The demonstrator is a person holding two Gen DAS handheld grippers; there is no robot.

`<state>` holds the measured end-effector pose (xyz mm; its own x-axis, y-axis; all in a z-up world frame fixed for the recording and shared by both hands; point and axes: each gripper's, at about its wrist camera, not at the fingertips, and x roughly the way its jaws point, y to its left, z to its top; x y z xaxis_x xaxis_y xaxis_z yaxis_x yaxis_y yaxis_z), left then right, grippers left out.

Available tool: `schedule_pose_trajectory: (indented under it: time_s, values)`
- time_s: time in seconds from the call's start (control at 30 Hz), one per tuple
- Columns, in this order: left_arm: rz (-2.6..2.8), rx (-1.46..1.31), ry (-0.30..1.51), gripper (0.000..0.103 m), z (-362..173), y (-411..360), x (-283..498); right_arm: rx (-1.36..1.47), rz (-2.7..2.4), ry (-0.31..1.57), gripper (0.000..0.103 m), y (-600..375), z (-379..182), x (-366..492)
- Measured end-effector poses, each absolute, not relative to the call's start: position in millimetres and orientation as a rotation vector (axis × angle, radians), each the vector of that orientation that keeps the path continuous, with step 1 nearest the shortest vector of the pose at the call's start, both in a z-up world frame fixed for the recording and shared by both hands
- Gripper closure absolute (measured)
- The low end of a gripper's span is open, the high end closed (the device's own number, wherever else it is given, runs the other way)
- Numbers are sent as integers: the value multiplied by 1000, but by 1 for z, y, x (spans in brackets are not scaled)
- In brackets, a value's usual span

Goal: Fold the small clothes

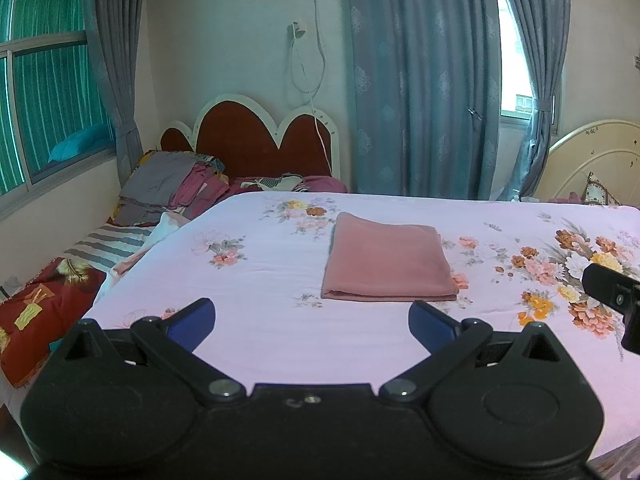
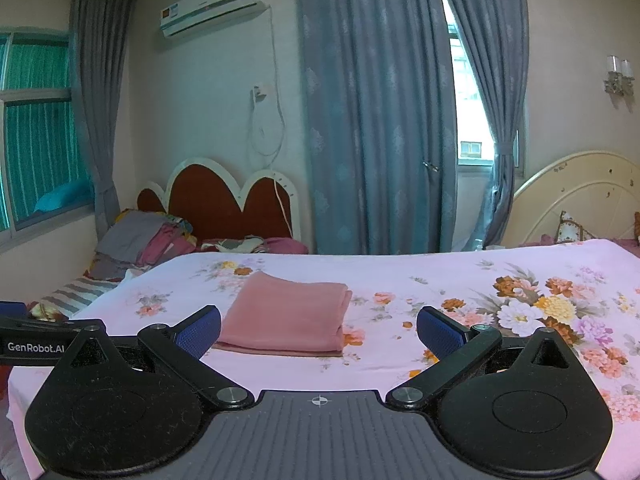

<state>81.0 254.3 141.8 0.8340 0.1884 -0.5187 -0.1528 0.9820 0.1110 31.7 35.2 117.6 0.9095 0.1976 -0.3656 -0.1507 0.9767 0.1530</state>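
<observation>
A pink cloth (image 1: 387,258) lies folded in a flat rectangle on the floral pink bed sheet (image 1: 260,300). It also shows in the right wrist view (image 2: 286,316). My left gripper (image 1: 312,322) is open and empty, held above the sheet just short of the cloth's near edge. My right gripper (image 2: 319,332) is open and empty, near the cloth's near right side. Part of the right gripper shows at the right edge of the left wrist view (image 1: 612,292), and the left gripper's body shows at the left edge of the right wrist view (image 2: 36,336).
A pile of clothes (image 1: 176,184) lies on a second bed with a red headboard (image 1: 256,140) at the back left. Grey curtains (image 1: 420,80) hang behind. A cream headboard (image 2: 580,196) stands at the right. The bed's near edge is below the grippers.
</observation>
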Motion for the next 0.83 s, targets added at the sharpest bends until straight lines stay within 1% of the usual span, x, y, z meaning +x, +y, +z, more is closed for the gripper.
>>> schedule_pose_trajectory:
  time_s: [0.53,0.83]
  values:
    - [163,53,577,0,136,271,97,118,186,424,0,46,110,48]
    - [157,17,637,0,114,287,153,122,158,496,0,45,85,87]
